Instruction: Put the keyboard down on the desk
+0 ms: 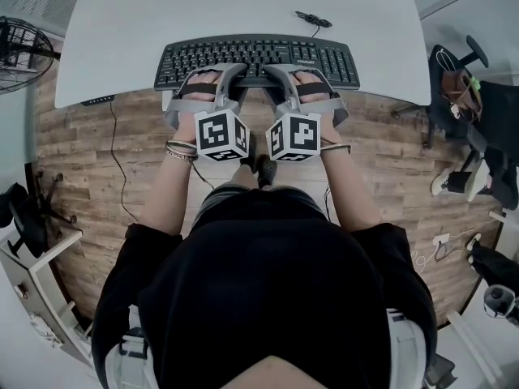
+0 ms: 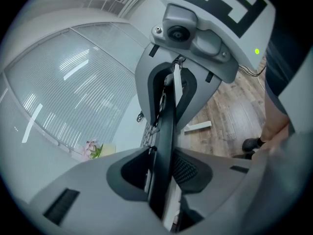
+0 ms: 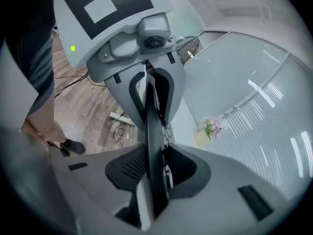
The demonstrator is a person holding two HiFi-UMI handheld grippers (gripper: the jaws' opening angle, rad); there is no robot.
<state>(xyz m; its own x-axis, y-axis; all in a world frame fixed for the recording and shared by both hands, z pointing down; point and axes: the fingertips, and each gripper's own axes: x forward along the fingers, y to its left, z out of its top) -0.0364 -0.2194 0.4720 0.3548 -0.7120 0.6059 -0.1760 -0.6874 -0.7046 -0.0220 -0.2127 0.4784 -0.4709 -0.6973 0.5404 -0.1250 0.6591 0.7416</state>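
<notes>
A black keyboard (image 1: 259,55) lies flat along the front edge of the white desk (image 1: 243,6). My left gripper (image 1: 231,75) and right gripper (image 1: 280,75) reach side by side over the middle of its near edge. In the left gripper view the keyboard's thin edge (image 2: 168,116) runs between the jaws of the left gripper (image 2: 164,155), with a gap on one side. The right gripper view shows the same: the keyboard's edge (image 3: 152,126) stands between the right gripper's (image 3: 154,155) jaws, and keys show through a slit beside it. Neither pair of pads visibly presses it.
A loose black cable (image 1: 312,19) lies on the desk behind the keyboard. A fan (image 1: 20,51) stands at the left and an office chair (image 1: 466,87) at the right, on wooden floor. A small pot of pink flowers (image 3: 208,129) stands on the desk.
</notes>
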